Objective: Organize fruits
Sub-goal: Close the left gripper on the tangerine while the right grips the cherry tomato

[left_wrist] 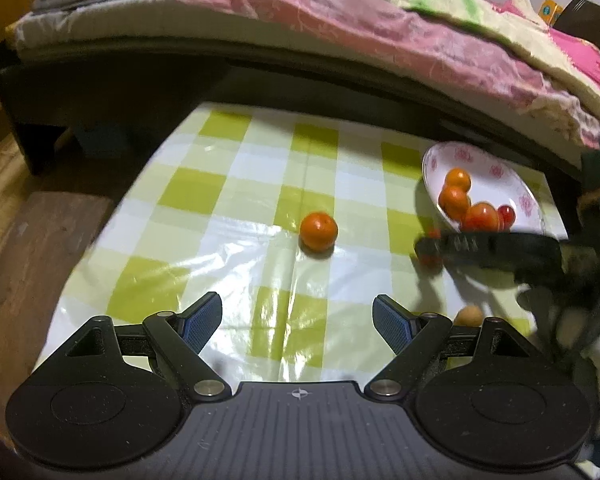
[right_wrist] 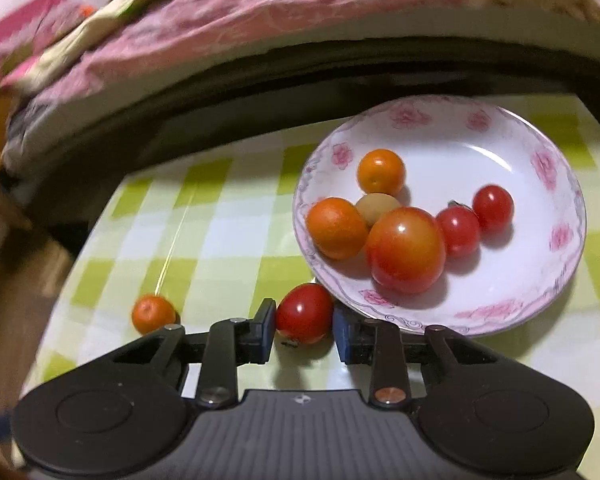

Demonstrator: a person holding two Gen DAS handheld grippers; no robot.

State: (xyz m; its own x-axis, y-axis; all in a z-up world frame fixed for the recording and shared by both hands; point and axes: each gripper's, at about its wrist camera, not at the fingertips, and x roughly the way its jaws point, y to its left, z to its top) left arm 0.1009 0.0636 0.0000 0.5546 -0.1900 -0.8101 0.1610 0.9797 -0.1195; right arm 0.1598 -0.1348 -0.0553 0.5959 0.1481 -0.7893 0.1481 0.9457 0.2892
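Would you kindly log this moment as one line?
right gripper: shut on cherry tomato beside plate | left gripper: open, empty | orange: on table

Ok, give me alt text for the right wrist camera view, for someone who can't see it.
The right gripper has its fingers closed on a red cherry tomato on a green checked tablecloth, just in front of a white plate with a pink flower rim. The plate holds six small fruits, orange and red. One small orange sits alone on the cloth to the left.
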